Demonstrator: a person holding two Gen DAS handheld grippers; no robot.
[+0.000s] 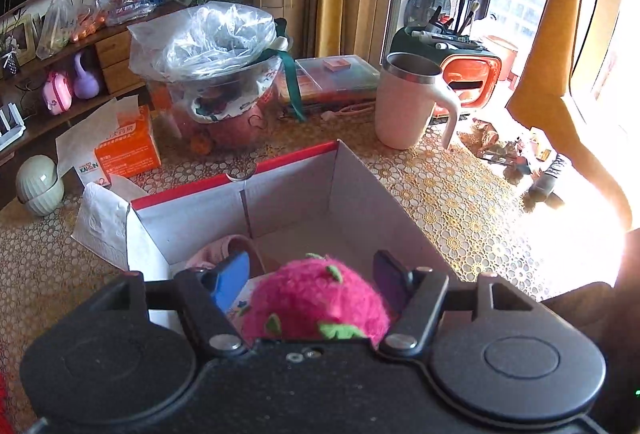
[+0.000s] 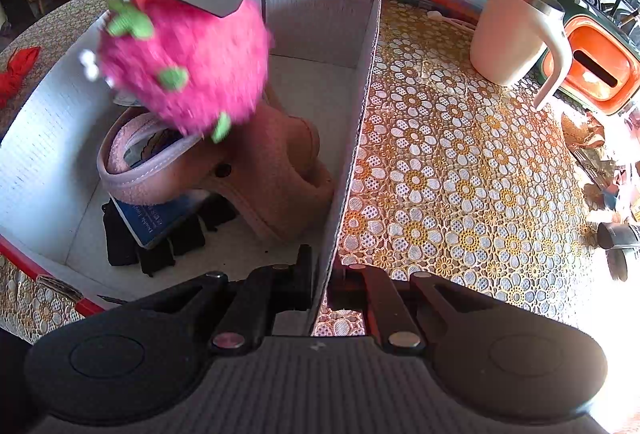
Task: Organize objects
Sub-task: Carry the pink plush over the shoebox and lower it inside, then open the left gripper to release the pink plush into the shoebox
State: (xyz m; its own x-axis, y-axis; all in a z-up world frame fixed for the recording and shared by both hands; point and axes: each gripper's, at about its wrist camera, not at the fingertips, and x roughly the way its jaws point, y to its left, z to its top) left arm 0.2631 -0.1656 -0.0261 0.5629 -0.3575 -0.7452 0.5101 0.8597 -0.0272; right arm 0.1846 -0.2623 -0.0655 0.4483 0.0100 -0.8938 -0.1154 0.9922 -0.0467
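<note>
Left wrist view, L to R: tissue pack [image 1: 128, 149] on the bench [image 1: 460, 201], then a plastic-covered bowl [image 1: 220, 73], then a white mug [image 1: 408, 101] w/ an orange case [image 1: 472, 81] behind it. Centre front: open white box [image 1: 288, 193] w/ red rim. The left tool [image 1: 310, 280] is over the box, fingers spread w/ a fuzzy pink plush [image 1: 316, 302] between them; the plush sits in the gap and whether the pads touch it can't be told.

Right wrist view, L to R: the box's inside holds a pink slipper [image 2: 256, 169] lying on a blue booklet [image 2: 156, 218] and black items [image 2: 160, 242]. The plush [image 2: 188, 61], blurred, hangs under the left tool's finger above the slipper, inside the box's outline. The right tool [image 2: 322, 274] is closed on the box's right wall [image 2: 356, 137], one finger inside, one outside. Further R: lace-pattern bench cloth [image 2: 460, 173], mug [image 2: 516, 29], orange case [image 2: 596, 69].
</note>
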